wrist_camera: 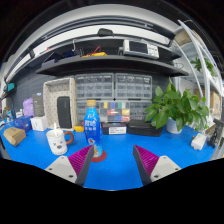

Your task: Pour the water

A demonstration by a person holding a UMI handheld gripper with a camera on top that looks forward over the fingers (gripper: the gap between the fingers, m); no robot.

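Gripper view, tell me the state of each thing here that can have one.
Bottle: upright, cap on, on the blue table, ahead of the left finger.
White cup: upright, beside the bottle.
Claw: open, holding nothing.
Potted plant: upright.

Bright blue bench [120, 150] spread across the foreground, lit evenly from above. Along its far edge, a dark shelf unit [105, 62] with boxes on top and a pale gridded panel [100, 88] behind. Toward the far right corner, a leafy green plant [178, 105] in a dark pot, against a pale wall.
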